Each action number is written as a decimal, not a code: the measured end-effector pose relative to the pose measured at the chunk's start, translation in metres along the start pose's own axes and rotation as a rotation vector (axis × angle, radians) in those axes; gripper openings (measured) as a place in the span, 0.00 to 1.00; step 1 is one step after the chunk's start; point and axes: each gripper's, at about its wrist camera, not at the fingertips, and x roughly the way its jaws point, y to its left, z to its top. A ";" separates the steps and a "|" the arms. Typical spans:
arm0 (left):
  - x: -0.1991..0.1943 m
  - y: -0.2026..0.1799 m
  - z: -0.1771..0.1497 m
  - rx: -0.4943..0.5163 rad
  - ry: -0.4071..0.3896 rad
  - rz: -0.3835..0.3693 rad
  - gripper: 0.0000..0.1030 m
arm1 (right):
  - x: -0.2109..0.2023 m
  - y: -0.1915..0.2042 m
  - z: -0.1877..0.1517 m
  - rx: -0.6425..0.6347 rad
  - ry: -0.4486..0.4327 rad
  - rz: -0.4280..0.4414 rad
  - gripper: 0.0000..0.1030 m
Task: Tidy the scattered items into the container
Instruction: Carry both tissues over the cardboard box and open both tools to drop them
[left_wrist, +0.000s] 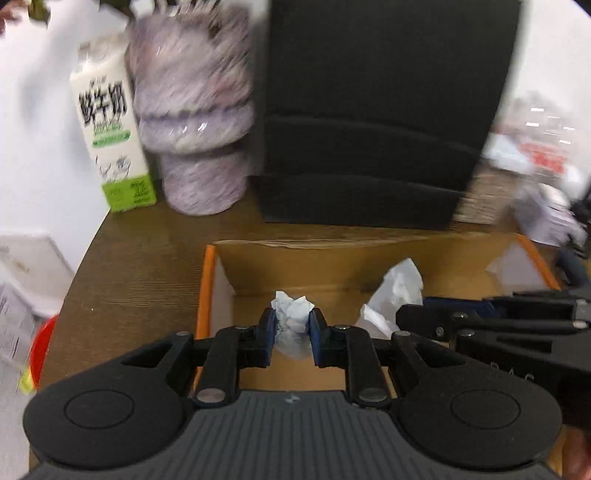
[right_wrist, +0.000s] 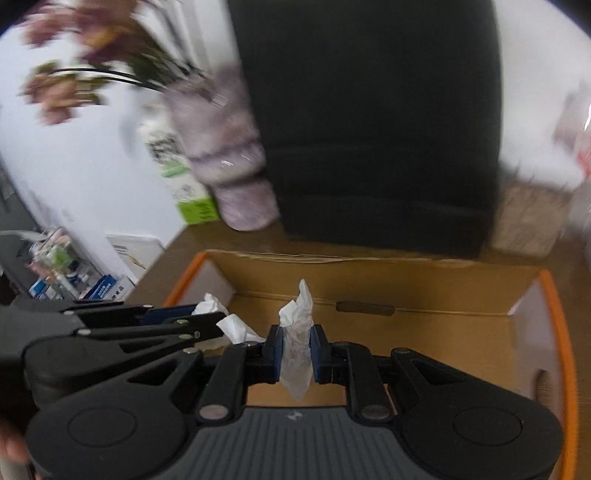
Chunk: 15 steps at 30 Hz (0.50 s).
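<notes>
An open cardboard box with orange edges (left_wrist: 208, 280) (right_wrist: 557, 332) sits on the brown table. My left gripper (left_wrist: 292, 325) is shut on a crumpled white tissue (left_wrist: 293, 314) and holds it over the box's left part. My right gripper (right_wrist: 296, 345) is shut on another crumpled white tissue (right_wrist: 297, 325) over the box. In the left wrist view the right gripper (left_wrist: 413, 314) comes in from the right with its tissue (left_wrist: 397, 291). In the right wrist view the left gripper (right_wrist: 207, 317) shows at the left with its tissue (right_wrist: 210, 304).
Behind the box stand a black tiered organiser (left_wrist: 373, 110), a purple-white vase (left_wrist: 195, 110) and a milk carton (left_wrist: 110, 122). Flowers (right_wrist: 74, 74) rise from the vase. Plastic-wrapped items (left_wrist: 546, 184) lie at the back right. A red object (left_wrist: 40, 347) is beyond the table's left edge.
</notes>
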 end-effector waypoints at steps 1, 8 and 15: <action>0.008 0.002 0.002 -0.008 0.002 0.018 0.20 | 0.011 -0.003 0.005 0.015 0.011 0.000 0.14; 0.030 0.007 0.001 0.070 -0.033 0.023 0.35 | 0.058 -0.029 0.006 0.139 0.014 0.097 0.20; 0.026 0.016 0.010 0.016 -0.068 0.008 0.71 | 0.061 -0.047 -0.001 0.226 0.008 0.076 0.53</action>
